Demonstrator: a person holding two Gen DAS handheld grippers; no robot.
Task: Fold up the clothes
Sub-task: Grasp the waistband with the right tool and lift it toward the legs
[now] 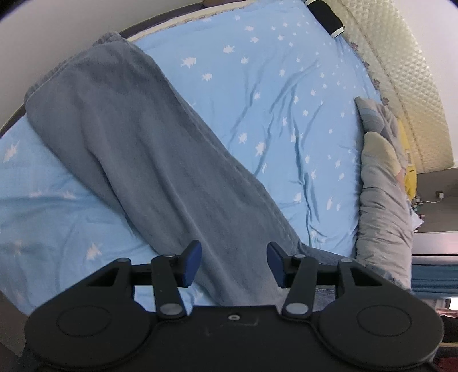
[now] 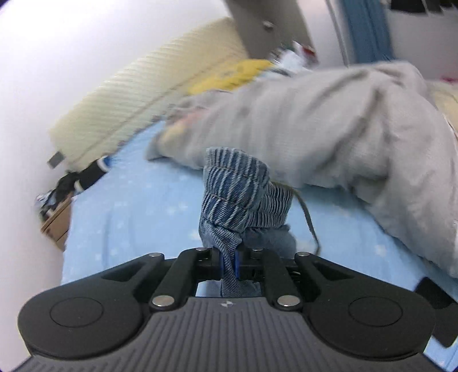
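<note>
A long grey-blue garment [image 1: 148,148] lies folded lengthwise across the light blue star-print bed sheet [image 1: 280,94], running from the far left corner toward me. My left gripper [image 1: 233,264] hovers over its near end, open, with nothing between the blue pads. In the right wrist view my right gripper [image 2: 229,264] is shut on a bunch of blue denim with a ribbed elastic waistband [image 2: 243,194], lifted above the sheet [image 2: 137,206]. A thin drawstring [image 2: 307,217] dangles from the denim. A little denim [image 1: 323,254] shows at the garment's near end.
A pile of light grey clothes [image 1: 380,200] lies at the bed's right edge, also seen as the grey heap [image 2: 329,126] beyond the denim. A cream padded headboard [image 1: 406,80] lines the far side. A black item [image 1: 326,15] sits at the bed's far corner. Yellow fabric [image 2: 234,75] lies behind the heap.
</note>
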